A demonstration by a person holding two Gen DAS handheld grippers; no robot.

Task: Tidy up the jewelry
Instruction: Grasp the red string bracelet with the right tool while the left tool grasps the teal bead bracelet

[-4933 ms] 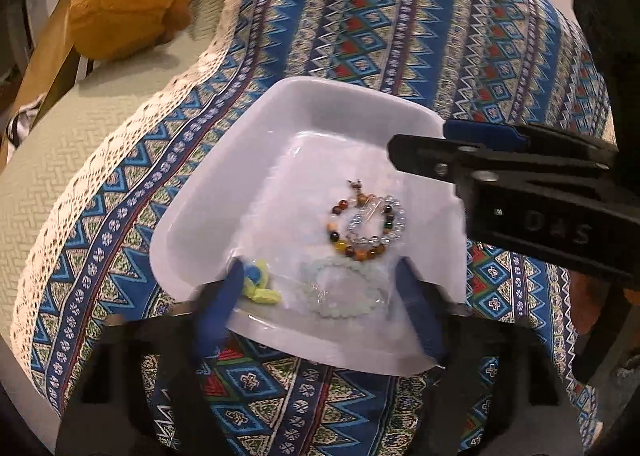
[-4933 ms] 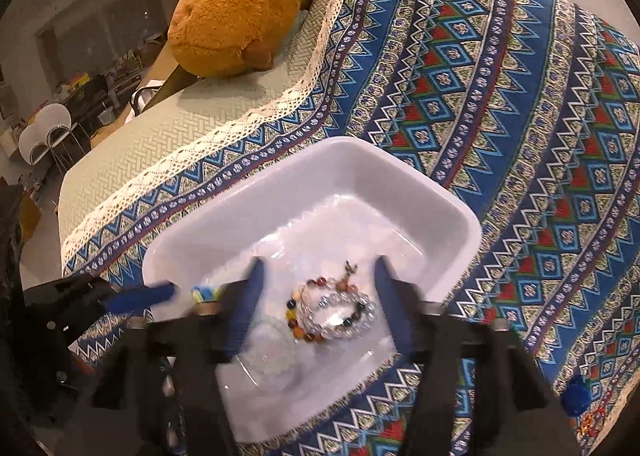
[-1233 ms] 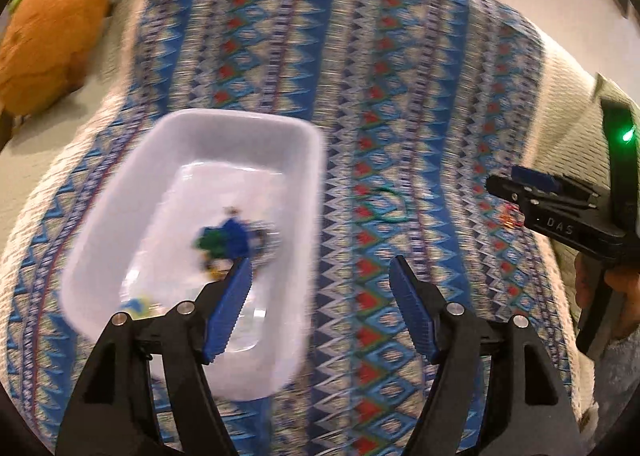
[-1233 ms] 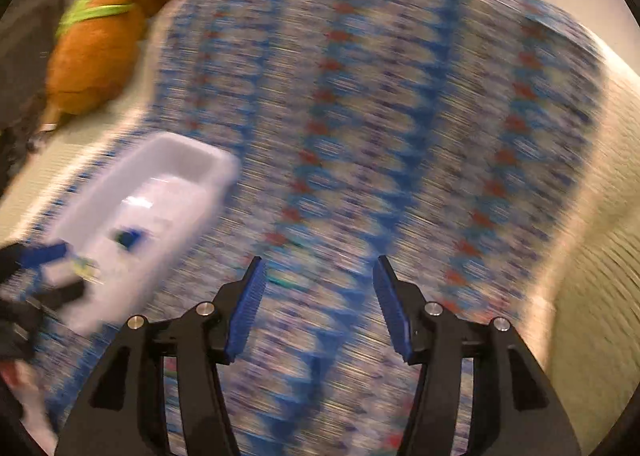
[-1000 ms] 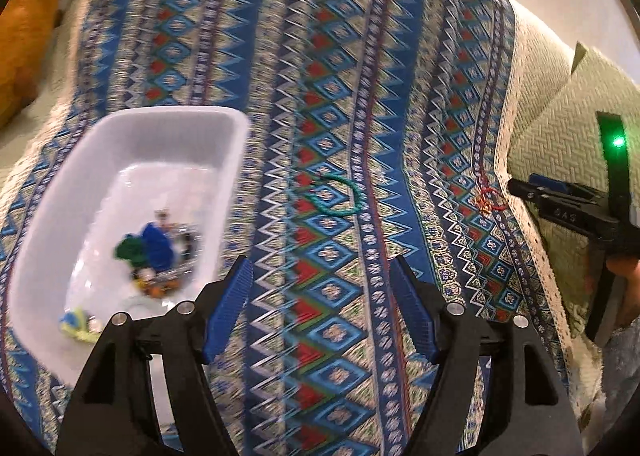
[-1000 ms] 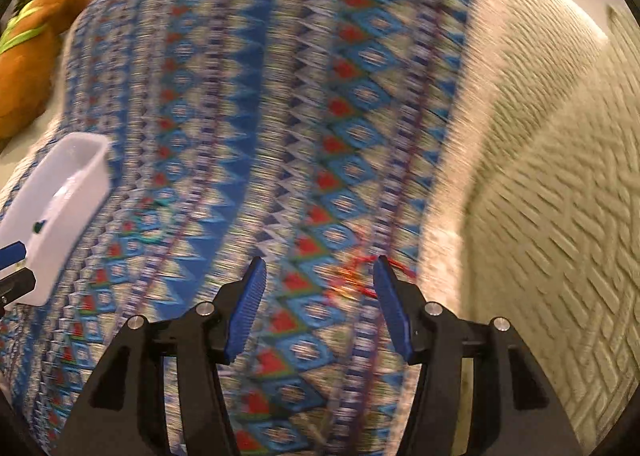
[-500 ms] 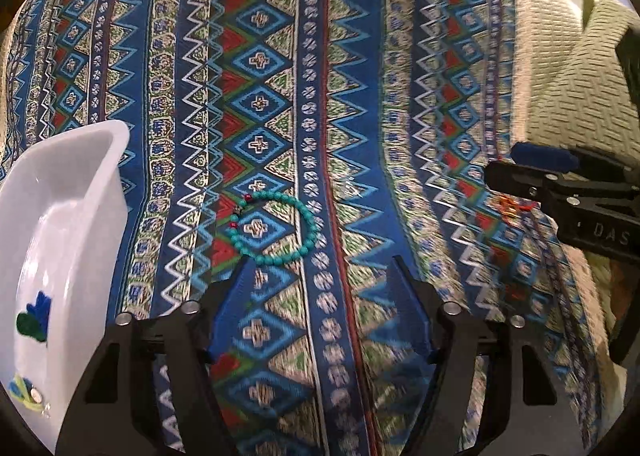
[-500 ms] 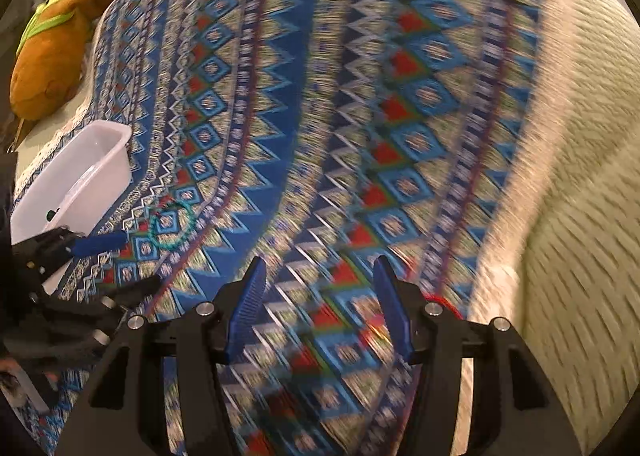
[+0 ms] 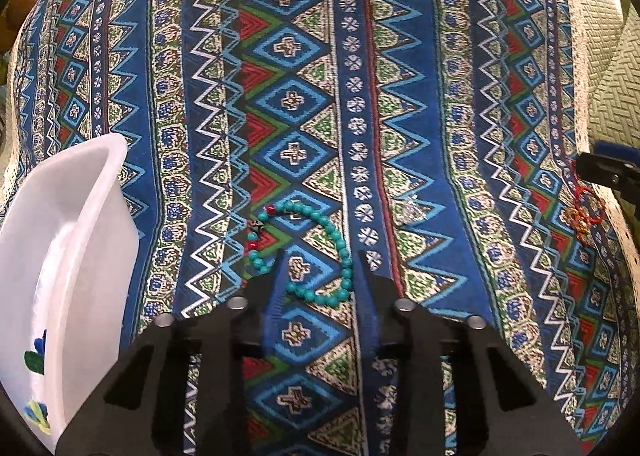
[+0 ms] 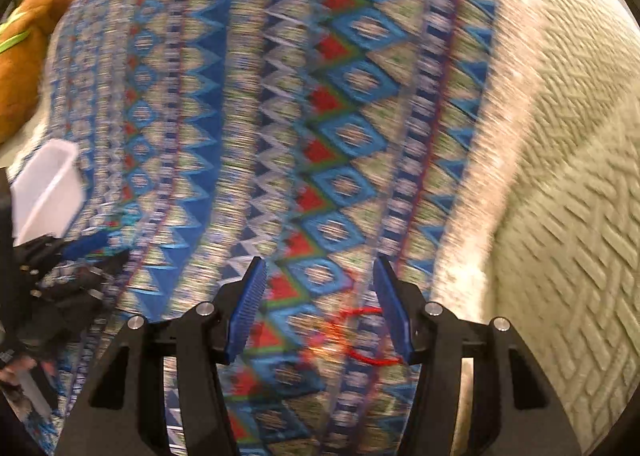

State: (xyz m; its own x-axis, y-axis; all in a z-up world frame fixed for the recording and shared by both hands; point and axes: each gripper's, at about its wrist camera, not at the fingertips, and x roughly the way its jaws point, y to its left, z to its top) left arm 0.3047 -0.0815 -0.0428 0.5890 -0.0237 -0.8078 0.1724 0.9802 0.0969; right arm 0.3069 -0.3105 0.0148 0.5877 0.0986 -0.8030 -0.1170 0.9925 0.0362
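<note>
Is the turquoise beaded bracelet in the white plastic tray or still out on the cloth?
Out. The turquoise beaded bracelet lies on the blue patterned cloth, right of the white plastic tray.

bracelet (image 9: 316,252) lies on cloth (image 9: 420,96), w/ left gripper (image 9: 320,276) fingers either side of its near part. tray (image 9: 68,224) to its left, string piece (image 9: 585,212) well right near cloth edge, between right gripper (image 10: 320,308) fingers.

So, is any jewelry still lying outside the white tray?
Yes. A turquoise bead bracelet lies on the patterned cloth beside the white tray, and a red cord piece lies near the cloth's edge.
</note>
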